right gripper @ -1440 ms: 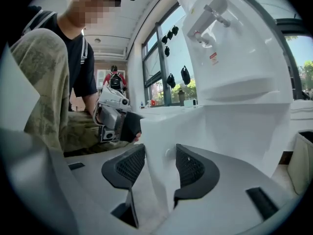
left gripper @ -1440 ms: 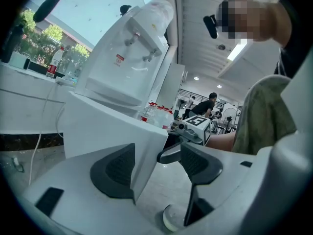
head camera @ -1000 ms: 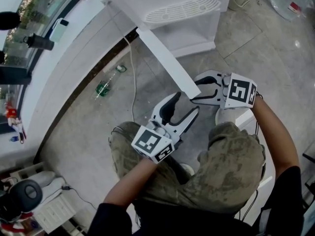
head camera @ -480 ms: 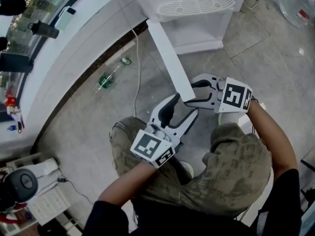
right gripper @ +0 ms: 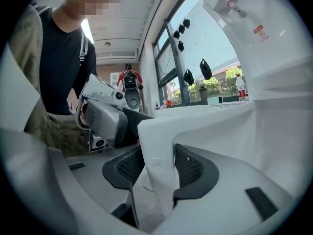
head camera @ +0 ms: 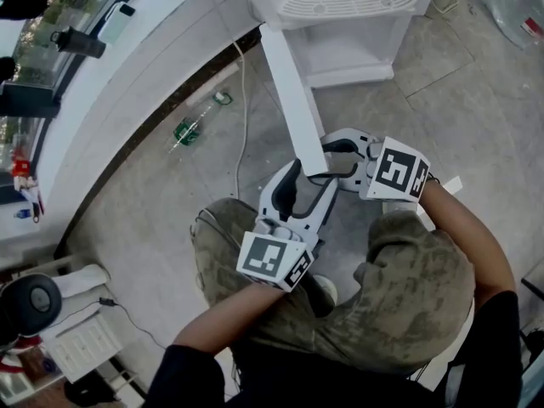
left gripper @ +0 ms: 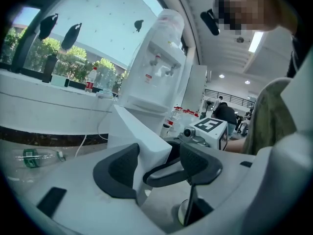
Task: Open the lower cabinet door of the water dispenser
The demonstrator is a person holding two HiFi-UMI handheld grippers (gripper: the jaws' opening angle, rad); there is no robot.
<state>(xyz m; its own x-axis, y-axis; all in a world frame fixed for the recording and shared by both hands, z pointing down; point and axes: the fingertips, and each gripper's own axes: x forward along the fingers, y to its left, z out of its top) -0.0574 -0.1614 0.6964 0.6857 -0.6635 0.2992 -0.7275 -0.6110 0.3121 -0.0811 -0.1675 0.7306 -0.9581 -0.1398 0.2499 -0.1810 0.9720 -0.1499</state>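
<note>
The white water dispenser (head camera: 357, 2) stands at the top of the head view with its lower cabinet (head camera: 348, 53) showing inside. Its white cabinet door (head camera: 293, 92) is swung out towards me. My right gripper (head camera: 330, 158) is shut on the door's free edge; in the right gripper view both dark pads (right gripper: 188, 168) press on the door (right gripper: 210, 131). My left gripper (head camera: 313, 184) hovers just below that edge, open. In the left gripper view the door's corner (left gripper: 132, 131) sits by the left pad (left gripper: 122, 165), and nothing is gripped.
A green bottle (head camera: 183, 132) and a white cable (head camera: 245, 100) lie on the grey floor left of the door. A curved white counter (head camera: 110, 66) bearing a dark flask (head camera: 81, 42) runs along the left. My knees (head camera: 408, 287) are below the grippers.
The door has swung further out, its free edge moving left in the head view with my right gripper on it. My left gripper shifted a little and turned alongside.
</note>
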